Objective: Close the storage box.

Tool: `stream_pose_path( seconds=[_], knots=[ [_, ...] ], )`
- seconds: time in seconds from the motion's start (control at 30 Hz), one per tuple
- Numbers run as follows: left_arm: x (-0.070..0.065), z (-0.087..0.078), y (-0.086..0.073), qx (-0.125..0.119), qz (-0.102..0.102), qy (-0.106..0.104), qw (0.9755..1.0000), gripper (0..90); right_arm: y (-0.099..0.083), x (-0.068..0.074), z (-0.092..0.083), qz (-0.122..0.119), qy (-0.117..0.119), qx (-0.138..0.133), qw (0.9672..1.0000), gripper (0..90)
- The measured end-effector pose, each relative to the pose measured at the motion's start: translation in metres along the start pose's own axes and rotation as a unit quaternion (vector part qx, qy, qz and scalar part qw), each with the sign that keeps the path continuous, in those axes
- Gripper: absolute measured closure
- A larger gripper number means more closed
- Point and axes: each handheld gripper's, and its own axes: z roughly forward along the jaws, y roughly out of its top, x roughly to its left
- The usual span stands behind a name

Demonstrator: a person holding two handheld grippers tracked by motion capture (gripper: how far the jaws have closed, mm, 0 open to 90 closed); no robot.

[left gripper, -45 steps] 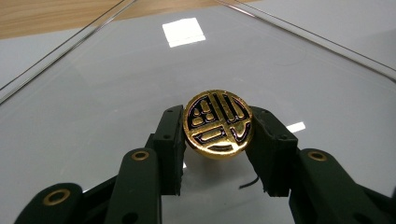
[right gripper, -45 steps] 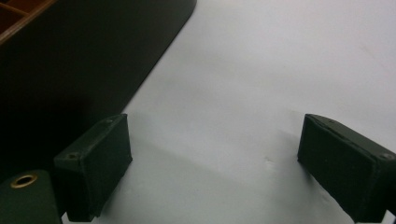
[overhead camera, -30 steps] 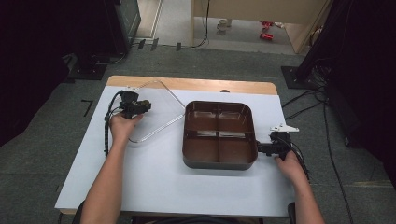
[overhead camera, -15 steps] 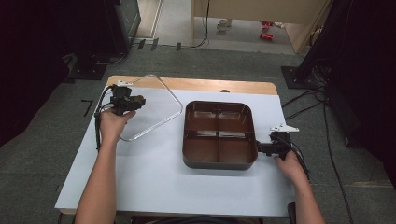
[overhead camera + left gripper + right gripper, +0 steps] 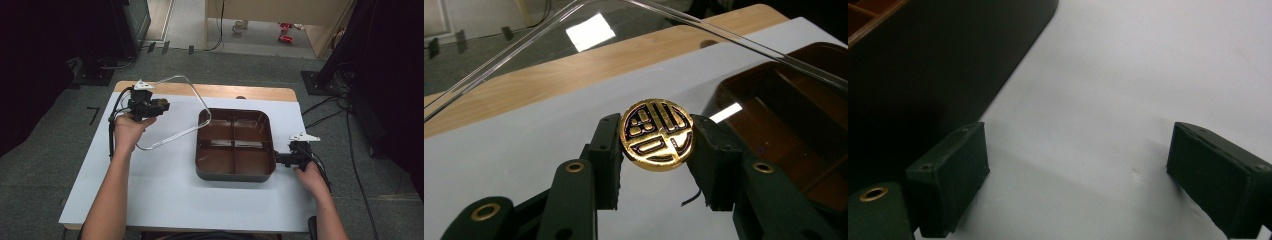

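Left gripper point(image 5: 656, 150) jaws pinch the clear lid point(image 5: 172, 112) at its gold emblem knob point(image 5: 657, 135); lid is lifted, tilted over the brown four-compartment tray point(image 5: 235, 172). Level it, align corners, lower evenly. Right gripper point(image 5: 1078, 175) jaws spread, empty, beside the tray's right wall.

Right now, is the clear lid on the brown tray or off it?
Off: the left gripper holds the clear lid lifted and tilted beside the brown tray.
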Motion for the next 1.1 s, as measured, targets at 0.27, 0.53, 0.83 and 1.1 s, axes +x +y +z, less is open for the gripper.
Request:
stream_pose_path(
  seconds=[0.27, 0.53, 0.83, 1.1],
  knots=[
    [-0.038, 0.01, 0.01, 0.006, 0.046, -0.028, 0.9985, 59.4, 0.0, 0.0, 0.0, -0.001, 0.0, -0.001, 1.0, 9.2],
    [-0.07, 0.028, 0.01, 0.016, 0.074, -0.07, 0.9947, 59.4, 0.0, 0.0, 0.0, -0.002, 0.0, -0.001, 1.0, 9.2],
    [-0.091, 0.05, 0.005, 0.025, 0.088, -0.101, 0.9907, 59.4, 0.0, 0.0, 0.0, 0.0, 0.0, 0.0, 1.0, 9.2],
    [-0.112, 0.061, 0.001, 0.026, 0.092, -0.124, 0.9876, 59.4, 0.0, 0.0, 0.0, 0.0, 0.0, 0.0, 1.0, 9.2]
  ],
)
